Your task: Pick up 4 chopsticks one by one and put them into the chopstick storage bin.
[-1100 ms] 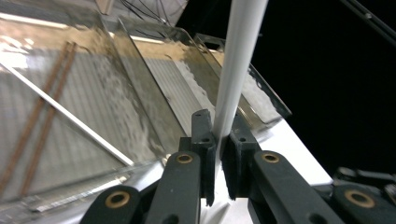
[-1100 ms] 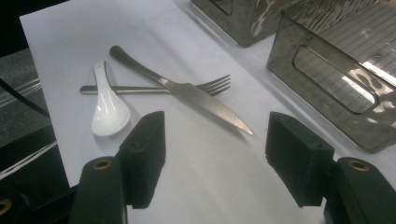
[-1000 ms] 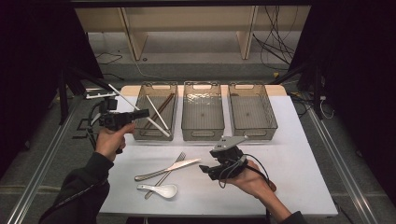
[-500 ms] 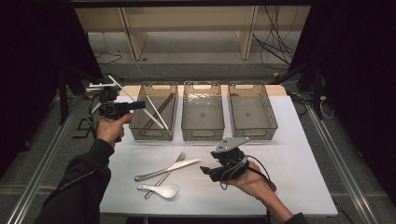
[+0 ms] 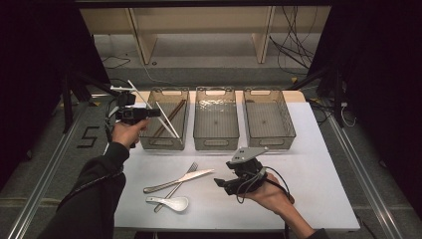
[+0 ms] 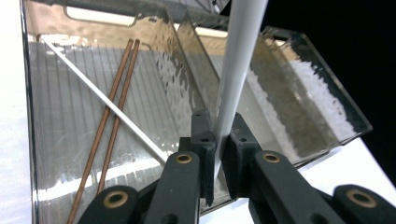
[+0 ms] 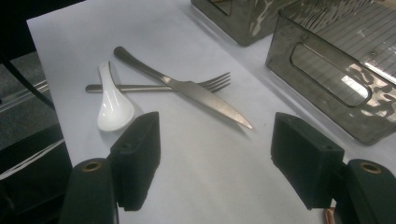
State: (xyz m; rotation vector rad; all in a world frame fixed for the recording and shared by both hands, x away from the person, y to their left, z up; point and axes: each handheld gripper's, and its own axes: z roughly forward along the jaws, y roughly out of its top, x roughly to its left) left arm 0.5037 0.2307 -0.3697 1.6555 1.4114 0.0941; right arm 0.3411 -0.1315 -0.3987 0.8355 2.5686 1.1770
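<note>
A white table (image 5: 308,164) stands in a dark room, and three clear bins sit in a row at the far side. The left gripper (image 5: 152,112) is at about ten o'clock on the table, beside the left bin (image 5: 149,140). Its jaws are clenched tight on a white chopstick (image 6: 236,65), which sticks up and away from the gripper. The grip is near one end, so the long part hangs free. Inside that bin lie another white chopstick (image 6: 100,100) and two brown chopsticks (image 6: 112,116), which it crosses. The held stick looks light, thin and stiff, and its smooth side may slip, so I think a firm pinch is good. Holding it nearer the middle would stop it from swinging. It looks ready to go down into the left bin with the others. The right gripper (image 7: 215,161) rests at about five o'clock, low over the table. Its jaws have just been opening wider and nothing is between them. In front of it lie a knife (image 7: 187,88), a fork (image 7: 159,87) under the knife, and a white spoon (image 7: 112,105). The spoon looks like it could break if it drops. The knife and fork look hard, heavier and slippery, and their thin middles seem the best place to grab.
</note>
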